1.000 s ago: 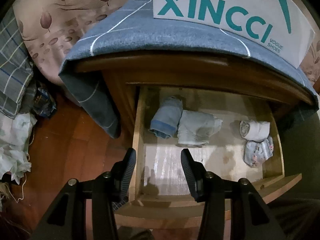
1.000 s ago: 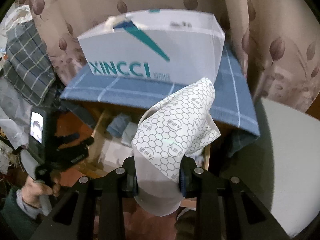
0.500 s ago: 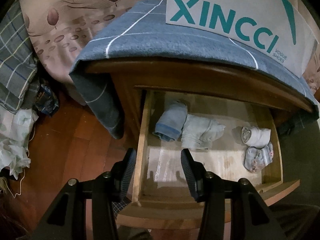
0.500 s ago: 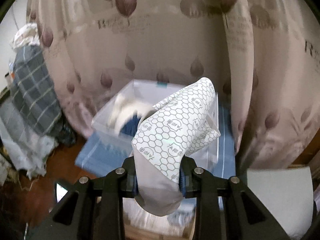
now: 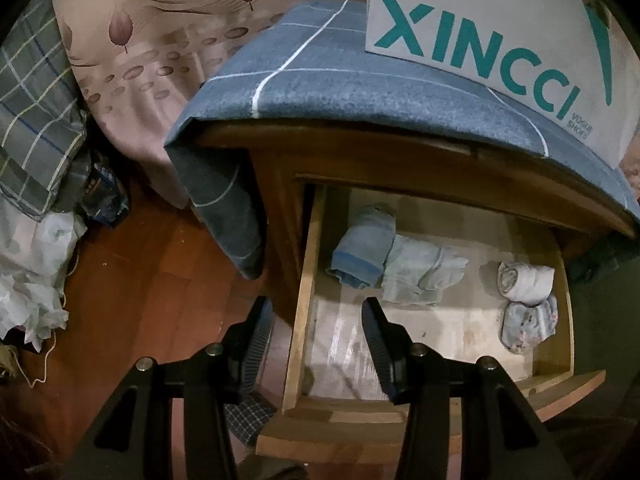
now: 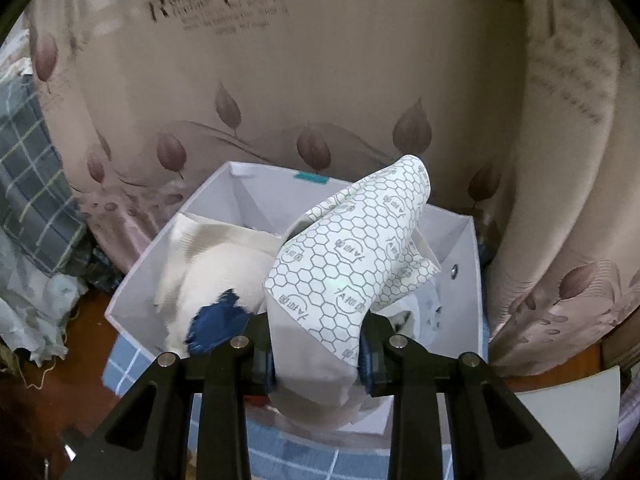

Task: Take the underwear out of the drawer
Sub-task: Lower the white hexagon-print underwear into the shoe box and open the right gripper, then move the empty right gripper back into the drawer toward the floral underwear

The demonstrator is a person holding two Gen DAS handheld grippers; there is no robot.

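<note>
In the right wrist view my right gripper (image 6: 318,360) is shut on a piece of white underwear with a grey honeycomb print (image 6: 348,264), held over the open white box (image 6: 138,292), which holds cream and blue cloth. In the left wrist view the wooden drawer (image 5: 300,320) stands pulled out. Inside it lie a blue roll (image 5: 362,254), a pale folded piece (image 5: 420,276), a white roll (image 5: 526,280) and a floral piece (image 5: 528,322). My left gripper (image 5: 316,332) hovers open above the drawer's left wall, nothing between its fingers.
The white box lettered XINCCI (image 5: 480,44) stands on a blue checked cloth (image 5: 320,92) covering the cabinet top. A leaf-print curtain (image 6: 320,80) hangs behind. Plaid bedding and crumpled cloth (image 5: 36,184) lie on the wooden floor (image 5: 132,292) to the left.
My right gripper rose with the honeycomb underwear from in front of the box to above its open top. The left gripper stayed over the drawer, and the drawer's contents did not move.
</note>
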